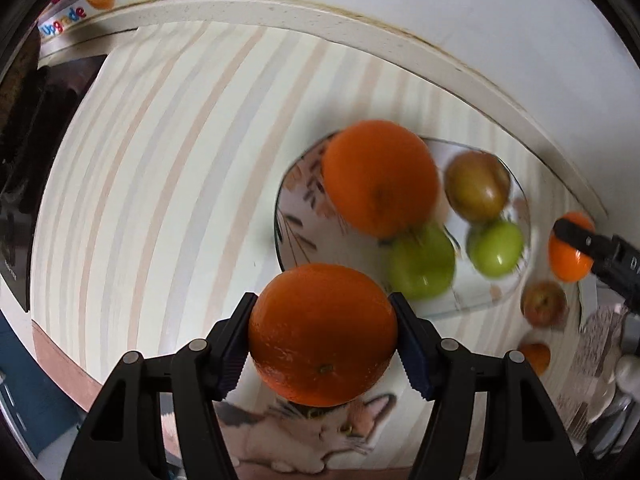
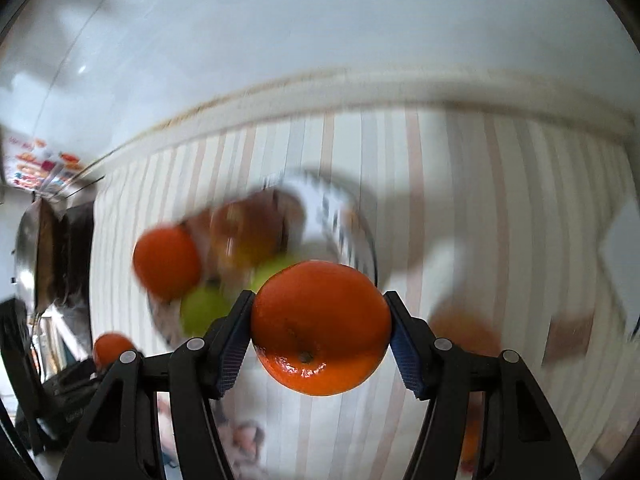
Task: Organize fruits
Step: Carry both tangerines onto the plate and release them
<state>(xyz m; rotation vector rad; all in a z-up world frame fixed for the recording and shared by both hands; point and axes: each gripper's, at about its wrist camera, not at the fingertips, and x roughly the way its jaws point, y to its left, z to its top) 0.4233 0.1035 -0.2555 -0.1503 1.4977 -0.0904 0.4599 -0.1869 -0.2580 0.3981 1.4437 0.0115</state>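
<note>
Clearly, in the left wrist view we have the left gripper [image 1: 322, 336] clamped on an orange [image 1: 322, 332] at lower centre, lifted clear of the striped cloth [image 1: 160, 160], likely so it can join the plate [image 1: 296, 200] right of centre, which already holds another orange [image 1: 380, 176], a brownish fruit [image 1: 478, 186] and two green fruits [image 1: 496, 248]. Likewise, in the blurred right wrist view we have the right gripper [image 2: 320, 330] squeezing its own orange [image 2: 320, 328] at lower centre, with the plate [image 2: 360, 220] just above it in the frame.
</note>
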